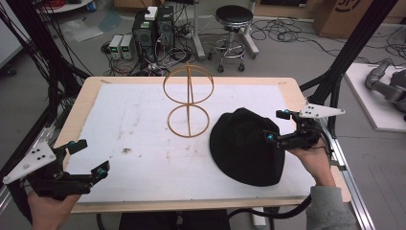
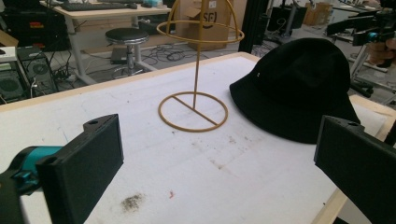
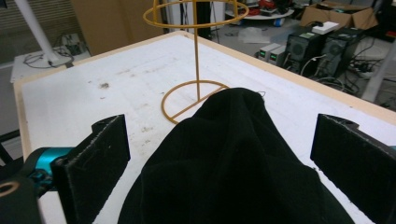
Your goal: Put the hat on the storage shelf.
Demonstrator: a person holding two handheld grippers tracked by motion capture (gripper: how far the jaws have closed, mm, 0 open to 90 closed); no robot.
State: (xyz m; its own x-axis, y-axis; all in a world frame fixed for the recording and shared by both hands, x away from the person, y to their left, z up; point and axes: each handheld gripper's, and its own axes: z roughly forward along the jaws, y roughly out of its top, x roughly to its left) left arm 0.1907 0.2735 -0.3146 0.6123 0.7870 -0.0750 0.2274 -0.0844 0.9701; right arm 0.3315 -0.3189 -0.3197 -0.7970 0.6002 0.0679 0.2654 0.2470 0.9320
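Lying flat on the white table top (image 1: 143, 158), the black hat (image 1: 246, 146) sits just to the right of the wire hat stand (image 1: 188, 98), its brim close to the stand's round base but, from the high view, apparently not touching it. The stand is upright and bare, so the work seems to be getting the hat up onto its top ring.

The right gripper (image 1: 276, 125) is at the hat's far right edge, its jaws spread wide; in the right gripper view the hat's crown rises between them without either pad touching the cloth. That placement suits a pinch on the crown or brim, judged as the next step.

The left gripper (image 1: 87, 155) hangs well to the left of the stand near the table's front corner, jaws also spread and holding nothing. It looks parked there, clear of the stand, perhaps ready to steady it.
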